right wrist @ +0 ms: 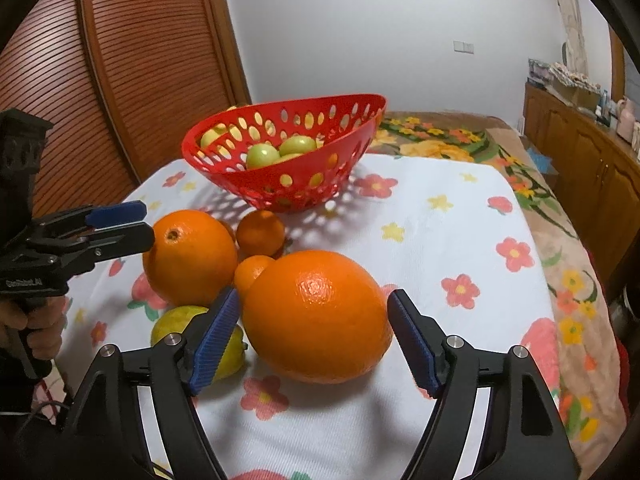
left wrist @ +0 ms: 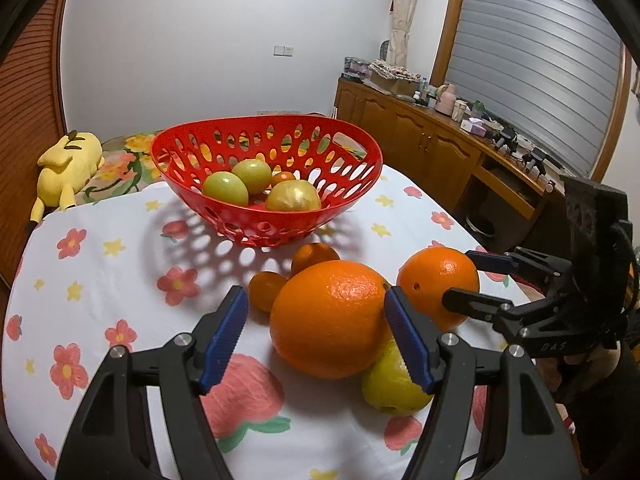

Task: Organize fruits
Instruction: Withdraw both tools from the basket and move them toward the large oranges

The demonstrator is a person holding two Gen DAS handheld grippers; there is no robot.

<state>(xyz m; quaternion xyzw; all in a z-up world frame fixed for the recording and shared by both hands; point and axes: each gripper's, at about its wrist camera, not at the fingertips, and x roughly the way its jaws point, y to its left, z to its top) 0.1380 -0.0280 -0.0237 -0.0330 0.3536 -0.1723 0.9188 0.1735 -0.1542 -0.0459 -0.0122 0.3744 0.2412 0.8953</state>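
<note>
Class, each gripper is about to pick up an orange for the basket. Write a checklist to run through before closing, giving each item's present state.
1. Left gripper open: ok.
2. Right gripper open: ok.
3. Left orange between the left gripper's fingers: ok.
4. Right orange between the right gripper's fingers: ok.
5. Room in the red basket: ok; a few green fruits inside.
6. Space around the oranges: not ok; yellow fruit and small oranges crowd close.

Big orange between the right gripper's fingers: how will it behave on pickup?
The orange looks round and glossy, so it may roll or slip if pinched off-centre. Probably firm and heavy for its size. It touches a small orange, which may get nudged.
</note>
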